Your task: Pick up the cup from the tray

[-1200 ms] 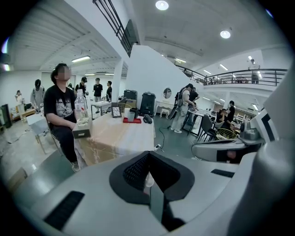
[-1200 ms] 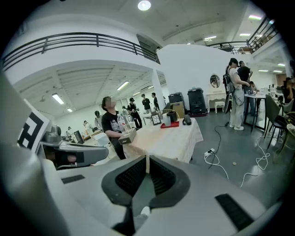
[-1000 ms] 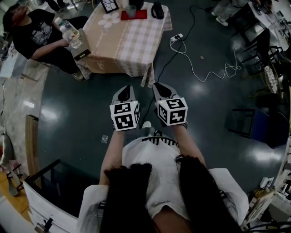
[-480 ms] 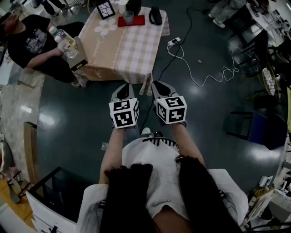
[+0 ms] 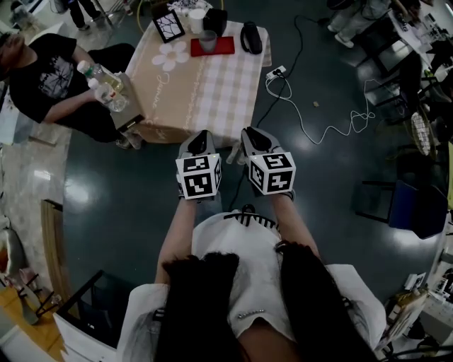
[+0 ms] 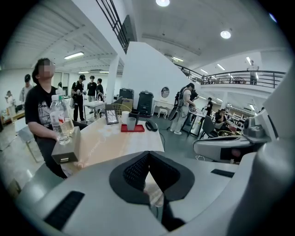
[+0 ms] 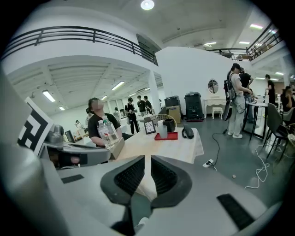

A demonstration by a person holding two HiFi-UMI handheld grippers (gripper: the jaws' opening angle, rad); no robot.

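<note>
A grey cup (image 5: 207, 40) stands upright on a red tray (image 5: 222, 47) at the far end of a checked table (image 5: 205, 85). The left gripper view shows the cup (image 6: 131, 123) and tray (image 6: 133, 129) far ahead, as does the right gripper view: cup (image 7: 162, 130), tray (image 7: 167, 136). Both grippers hover side by side at the table's near edge, well short of the tray. My left gripper (image 5: 200, 136) (image 6: 148, 154) is shut and empty. My right gripper (image 5: 253, 134) (image 7: 147, 159) is opening, a thin slit between its pads, nothing in it.
A seated person (image 5: 49, 71) at the table's left holds water bottles (image 5: 102, 78) on a grey box (image 5: 127, 106). A picture frame (image 5: 170, 25), a white cup (image 5: 196, 18) and black items (image 5: 250, 37) surround the tray. A white cable (image 5: 311, 106) and power strip (image 5: 276, 71) lie on the floor.
Both grippers have moved forward to the table's near edge, and the table with the tray now sits lower and closer in the head view.
</note>
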